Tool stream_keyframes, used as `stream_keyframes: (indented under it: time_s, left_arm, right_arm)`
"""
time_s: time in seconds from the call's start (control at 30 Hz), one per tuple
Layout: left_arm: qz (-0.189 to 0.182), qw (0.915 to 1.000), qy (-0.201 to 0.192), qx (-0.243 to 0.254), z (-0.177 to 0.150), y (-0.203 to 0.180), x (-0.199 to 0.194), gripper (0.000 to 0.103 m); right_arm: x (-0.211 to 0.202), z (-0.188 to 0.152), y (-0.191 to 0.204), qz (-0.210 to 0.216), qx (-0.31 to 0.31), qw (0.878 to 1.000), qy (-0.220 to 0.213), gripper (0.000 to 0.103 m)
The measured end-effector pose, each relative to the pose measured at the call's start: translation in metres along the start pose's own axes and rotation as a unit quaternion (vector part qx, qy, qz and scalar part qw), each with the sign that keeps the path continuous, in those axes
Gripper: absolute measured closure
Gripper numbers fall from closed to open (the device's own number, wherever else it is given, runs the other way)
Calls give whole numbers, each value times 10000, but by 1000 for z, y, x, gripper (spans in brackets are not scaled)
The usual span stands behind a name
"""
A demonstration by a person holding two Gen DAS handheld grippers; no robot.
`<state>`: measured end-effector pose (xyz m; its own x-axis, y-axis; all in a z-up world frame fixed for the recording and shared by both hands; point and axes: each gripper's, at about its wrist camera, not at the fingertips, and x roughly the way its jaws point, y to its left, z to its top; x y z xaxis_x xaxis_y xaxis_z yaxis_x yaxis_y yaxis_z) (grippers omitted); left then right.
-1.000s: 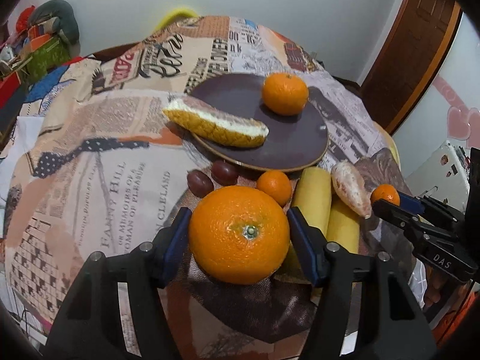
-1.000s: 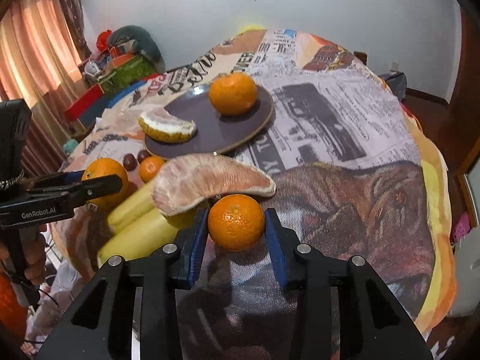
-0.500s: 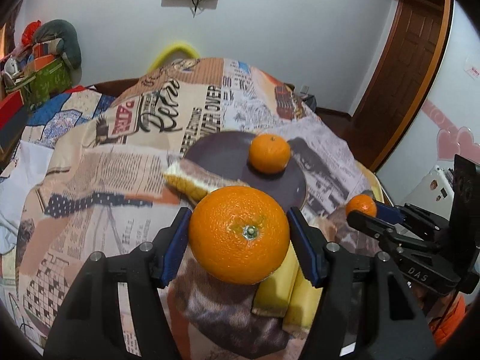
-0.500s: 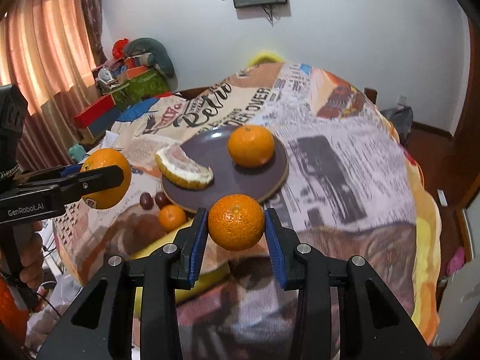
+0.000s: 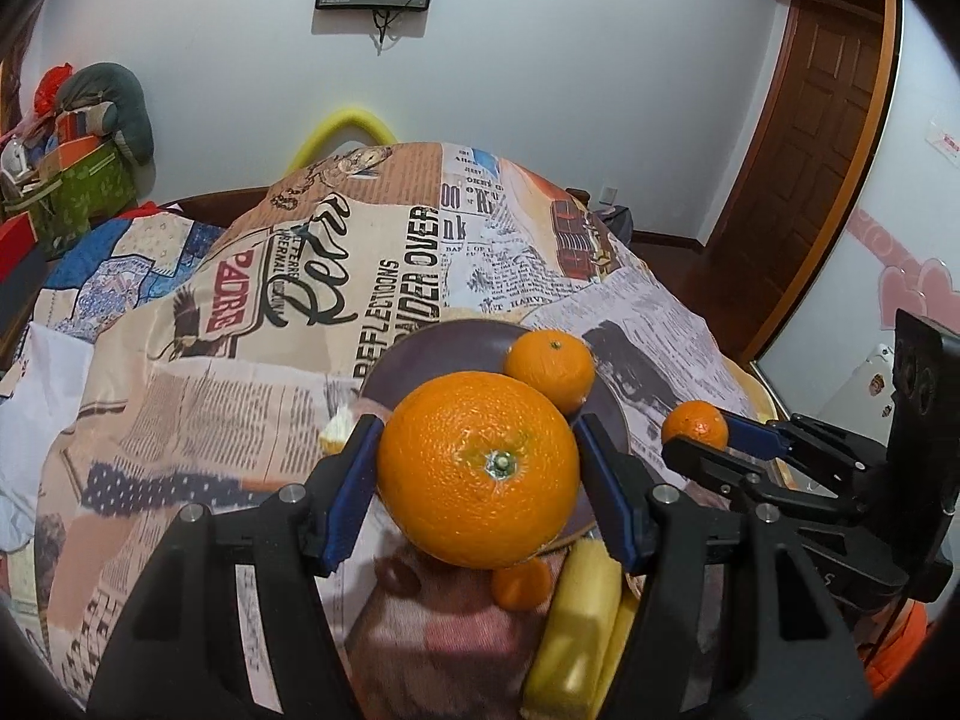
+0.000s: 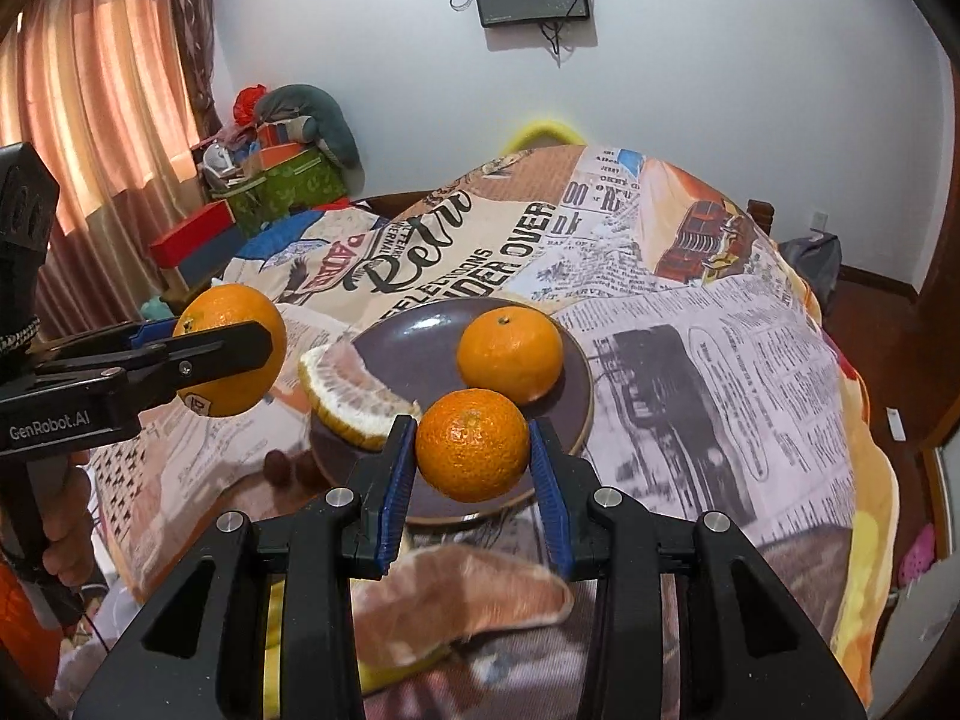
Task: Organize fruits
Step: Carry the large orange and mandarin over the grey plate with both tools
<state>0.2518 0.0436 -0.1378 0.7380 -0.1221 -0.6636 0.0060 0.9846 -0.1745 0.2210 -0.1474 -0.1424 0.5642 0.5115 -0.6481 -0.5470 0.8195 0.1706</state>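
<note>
My left gripper (image 5: 477,474) is shut on a large orange (image 5: 478,468) and holds it in the air in front of the dark plate (image 5: 438,354). My right gripper (image 6: 473,447) is shut on a small tangerine (image 6: 473,445), raised over the plate's near rim (image 6: 576,414). On the plate lie another tangerine (image 6: 510,356) and a pomelo wedge (image 6: 351,393). In the right wrist view the left gripper with its orange (image 6: 231,351) shows at the left. In the left wrist view the right gripper's tangerine (image 5: 696,427) shows at the right.
Below the grippers on the newspaper-print tablecloth (image 6: 720,360) lie bananas (image 5: 576,630), a small tangerine (image 5: 521,585), a peeled pomelo segment (image 6: 462,600) and dark dates (image 6: 288,468). Boxes and clutter (image 6: 270,180) stand at the back left, a door (image 5: 810,138) at the right.
Both grippers have risen from the table with their fruit and moved toward the plate. The loose fruit on the cloth now lies below them.
</note>
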Motion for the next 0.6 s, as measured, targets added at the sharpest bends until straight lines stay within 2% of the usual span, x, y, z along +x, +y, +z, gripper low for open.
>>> stream_keyframes:
  time_s: [0.37, 0.6]
  left_arm:
    - [42, 9998, 210, 33, 20, 10, 56, 39]
    - [124, 9990, 429, 69, 29, 22, 91, 39]
  right_arm:
    - [27, 5, -14, -61, 40, 9999, 147, 68]
    - [47, 4, -26, -42, 62, 9990, 442, 68]
